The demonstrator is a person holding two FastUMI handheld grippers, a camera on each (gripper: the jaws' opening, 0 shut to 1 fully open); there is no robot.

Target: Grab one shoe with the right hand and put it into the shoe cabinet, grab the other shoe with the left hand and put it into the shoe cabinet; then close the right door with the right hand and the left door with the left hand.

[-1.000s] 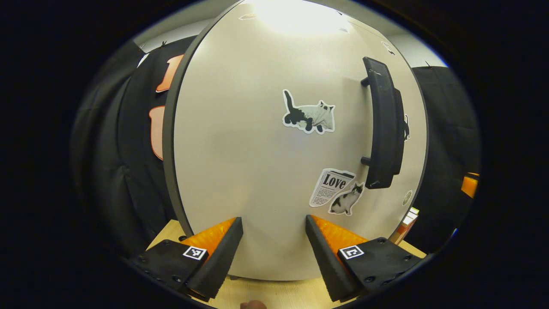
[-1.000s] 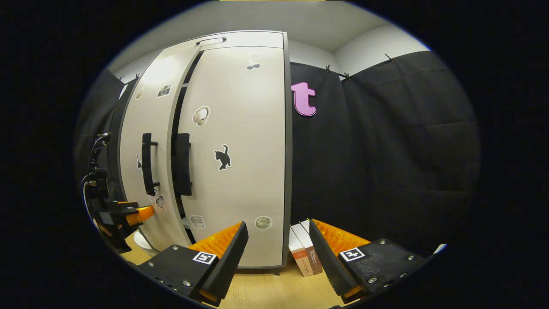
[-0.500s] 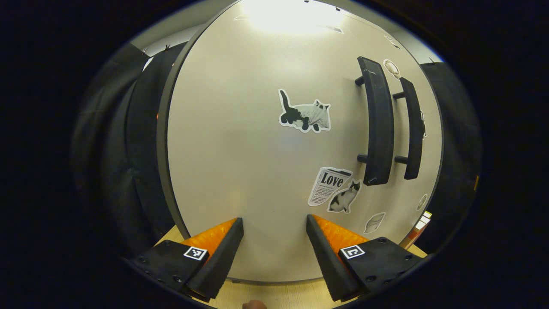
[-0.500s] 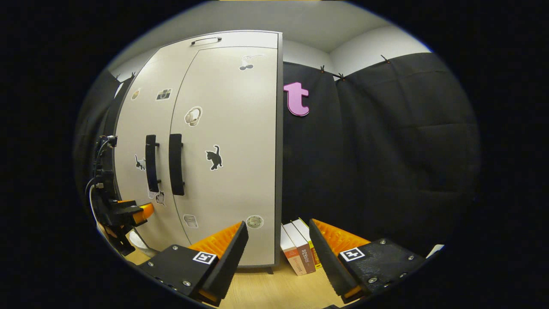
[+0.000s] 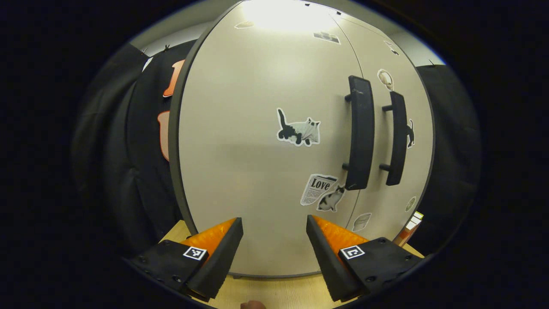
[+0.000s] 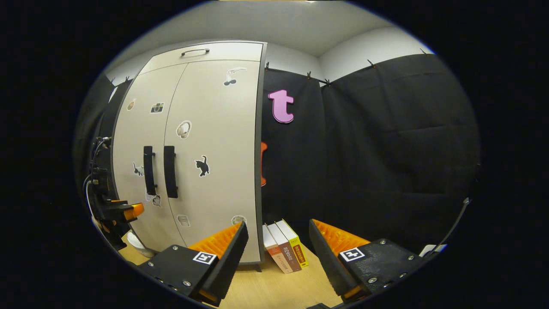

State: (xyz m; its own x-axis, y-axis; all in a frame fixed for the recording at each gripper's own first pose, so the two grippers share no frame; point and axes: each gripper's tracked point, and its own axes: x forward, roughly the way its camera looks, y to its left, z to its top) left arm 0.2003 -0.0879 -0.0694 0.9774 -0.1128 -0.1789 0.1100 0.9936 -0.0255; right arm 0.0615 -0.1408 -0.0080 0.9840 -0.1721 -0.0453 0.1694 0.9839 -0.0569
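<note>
My left gripper (image 5: 274,240) stood with its fingers wide apart and held nothing, pointed straight at the tall pale-grey shoe cabinet (image 5: 257,171) with cat stickers on its front. The left door (image 5: 240,141) and the right door (image 5: 386,141) both lay flush and closed, their two black bar handles (image 5: 359,133) side by side at the middle seam. My right gripper (image 6: 278,246) was spread wide too, holding nothing, further back from the cabinet (image 6: 201,150) over the light wooden floor (image 6: 274,287). Three upright books (image 6: 285,251) leaned just beside the cabinet's right edge. The shoes were hidden from me.
</note>
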